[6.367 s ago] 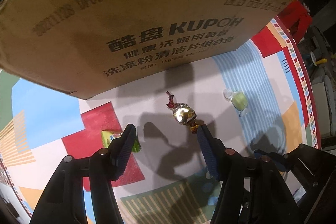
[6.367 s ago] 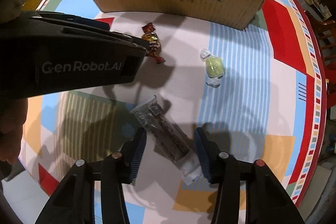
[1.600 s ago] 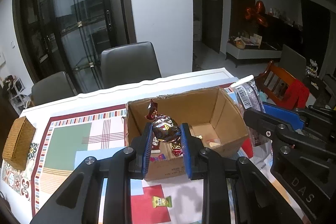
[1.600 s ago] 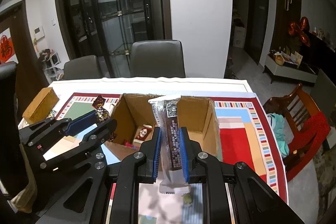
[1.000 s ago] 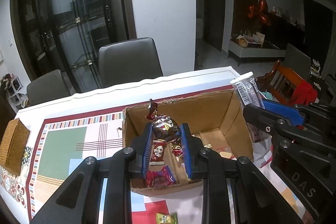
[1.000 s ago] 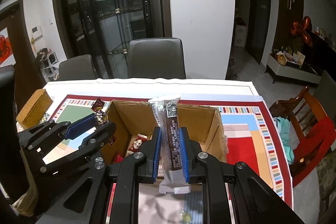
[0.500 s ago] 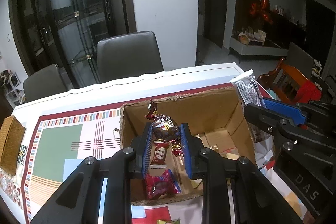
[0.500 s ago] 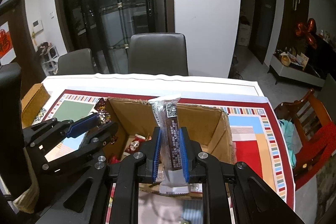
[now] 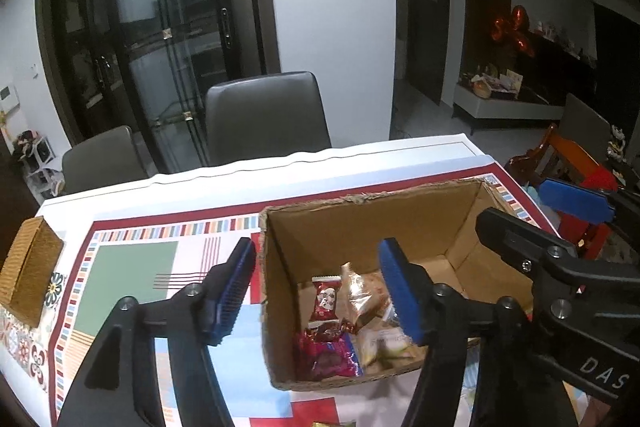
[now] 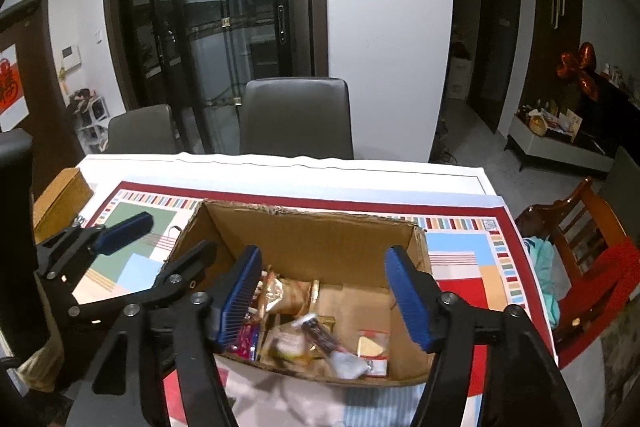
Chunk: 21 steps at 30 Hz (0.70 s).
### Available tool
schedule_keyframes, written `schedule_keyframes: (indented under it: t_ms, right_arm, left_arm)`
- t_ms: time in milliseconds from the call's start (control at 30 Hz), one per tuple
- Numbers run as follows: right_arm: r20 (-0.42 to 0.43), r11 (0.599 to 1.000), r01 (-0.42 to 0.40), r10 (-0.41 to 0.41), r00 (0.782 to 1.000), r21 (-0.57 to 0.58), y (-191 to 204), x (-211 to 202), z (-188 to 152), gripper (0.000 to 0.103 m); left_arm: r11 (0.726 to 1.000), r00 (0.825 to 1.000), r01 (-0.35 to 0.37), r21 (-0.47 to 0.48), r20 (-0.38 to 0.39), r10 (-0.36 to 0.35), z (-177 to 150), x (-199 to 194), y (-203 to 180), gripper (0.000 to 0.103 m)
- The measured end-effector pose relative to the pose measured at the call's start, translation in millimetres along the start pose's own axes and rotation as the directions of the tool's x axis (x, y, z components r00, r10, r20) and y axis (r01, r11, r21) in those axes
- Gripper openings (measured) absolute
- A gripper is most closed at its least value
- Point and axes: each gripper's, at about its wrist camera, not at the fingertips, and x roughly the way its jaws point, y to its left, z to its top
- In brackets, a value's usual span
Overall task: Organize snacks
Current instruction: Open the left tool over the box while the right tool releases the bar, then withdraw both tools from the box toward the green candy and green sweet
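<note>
An open cardboard box [image 9: 360, 219] [image 10: 320, 235] stands on the patterned tablecloth and holds several wrapped snacks. My left gripper [image 9: 318, 291] is open and empty above the box's left side. The foil-wrapped candy [image 9: 330, 331] lies among red packets in the box. My right gripper [image 10: 324, 297] is open and empty over the box. The dark snack bar [image 10: 320, 337] lies blurred inside, on other packets. Each gripper shows in the other's view.
A woven brown box [image 9: 28, 267] sits at the table's left edge. Grey chairs [image 9: 266, 115] stand behind the table. A wooden chair with red cloth [image 10: 592, 259] is at the right. A small green packet [image 9: 332, 423] lies on the cloth before the box.
Both grippers have opened above the box. The foil candy has dropped from the left gripper and the dark snack bar from the right one into the box.
</note>
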Motion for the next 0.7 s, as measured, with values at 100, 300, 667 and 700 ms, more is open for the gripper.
schedule_keyframes:
  t_ms: [100, 300, 667, 700]
  right_arm:
    - [0.008, 1.0, 0.006, -0.006, 1.0, 0.002, 0, -4, 0, 0.07]
    - [0.025, 1.0, 0.03, -0.03, 0.999, 0.001, -1, -16, -2, 0.07]
    - [0.042, 0.996, 0.083, -0.084, 0.996, 0.023, -11, -33, -17, 0.07]
    - [0.043, 0.996, 0.089, -0.09, 0.995, 0.024, -12, -33, -18, 0.07]
  left_arm:
    - [1.0, 1.0, -0.013, -0.006, 0.011, 0.013, -1, -6, 3, 0.073]
    - [1.0, 1.0, -0.022, -0.006, 0.016, 0.022, -4, -15, 6, 0.075]
    - [0.999, 0.999, -0.032, -0.006, 0.024, 0.032, -20, -27, 6, 0.076]
    - [0.999, 0.999, -0.036, -0.005, 0.026, 0.036, -22, -28, 5, 0.076]
